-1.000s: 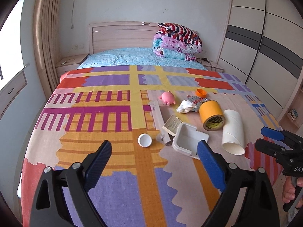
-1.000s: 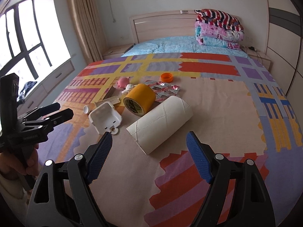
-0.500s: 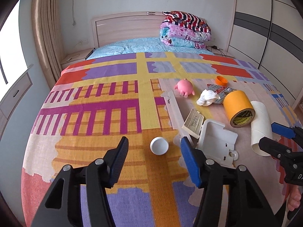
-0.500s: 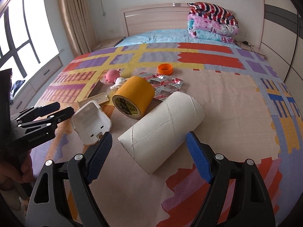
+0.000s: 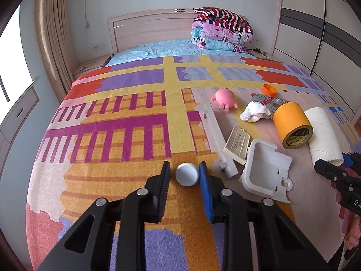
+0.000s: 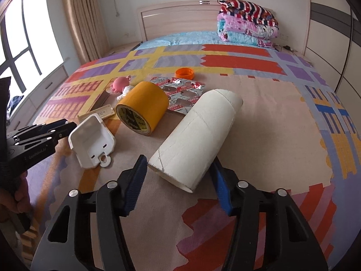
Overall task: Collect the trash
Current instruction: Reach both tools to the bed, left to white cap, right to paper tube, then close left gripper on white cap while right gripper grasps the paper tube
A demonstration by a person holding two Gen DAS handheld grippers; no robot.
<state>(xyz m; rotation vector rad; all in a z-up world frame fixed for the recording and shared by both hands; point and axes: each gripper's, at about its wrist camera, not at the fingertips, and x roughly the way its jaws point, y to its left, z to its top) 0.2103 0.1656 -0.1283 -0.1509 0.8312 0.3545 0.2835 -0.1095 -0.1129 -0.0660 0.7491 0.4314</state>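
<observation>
A small white round cap [image 5: 187, 177] lies on the bed's patterned blanket between the jaws of my left gripper [image 5: 183, 172]; the right pad touches it and a narrow gap shows on the left. My right gripper [image 6: 179, 169] is open with its jaws either side of the near end of a white cardboard tube [image 6: 196, 139]. A yellow tape roll [image 6: 142, 108], a white plastic box [image 6: 91, 140], blister packs [image 6: 183, 92], an orange cap [image 6: 185, 72], crumpled tissue [image 5: 255, 111] and a pink toy [image 5: 224, 98] lie around.
A white plastic strip [image 5: 215, 133] and a beige card [image 5: 237, 144] lie beside the box. Folded quilts [image 5: 222, 30] sit by the headboard. A wardrobe [image 5: 315, 33] stands to the right, a curtain and window to the left.
My left gripper has moved forward over the white cap and narrowed around it. My right gripper has moved forward until its jaws flank the tube's near end.
</observation>
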